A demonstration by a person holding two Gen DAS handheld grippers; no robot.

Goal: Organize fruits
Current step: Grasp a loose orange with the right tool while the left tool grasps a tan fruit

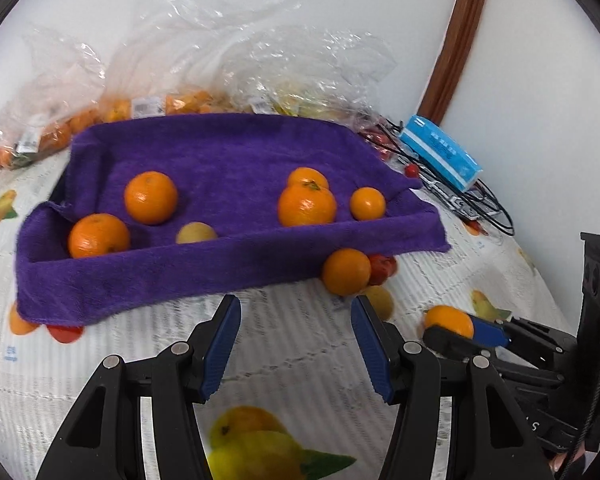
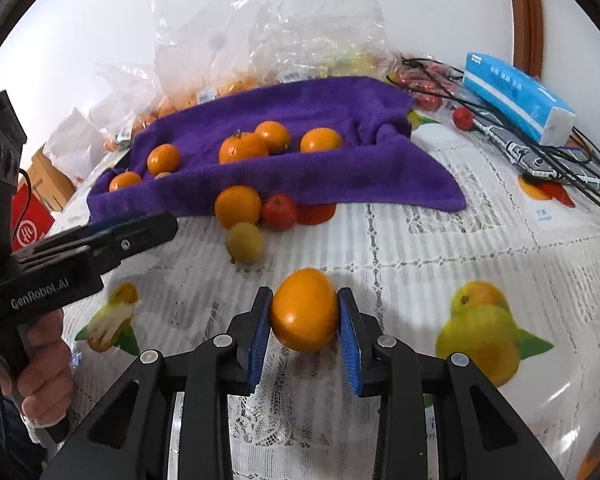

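A tray lined with a purple towel [image 1: 228,264] [image 2: 340,176] holds several oranges [image 1: 151,197] [image 2: 243,148] and a small yellow fruit [image 1: 196,233]. In front of it lie an orange [image 1: 345,271] [image 2: 237,205], a red tomato [image 1: 382,269] [image 2: 279,211] and a yellow-green fruit [image 2: 244,241]. My right gripper [image 2: 304,316] is shut on an orange [image 2: 304,309] [image 1: 449,320], held just above the tablecloth. My left gripper [image 1: 296,320] is open and empty, in front of the tray's near wall; it also shows in the right wrist view [image 2: 140,228].
Clear plastic bags of fruit [image 1: 148,104] [image 2: 260,40] lie behind the tray. A blue tissue pack [image 1: 440,152] [image 2: 516,96], black cables [image 2: 560,168] and a small red fruit [image 2: 463,118] are at the back right. A fruit-print lace tablecloth [image 2: 420,240] covers the table.
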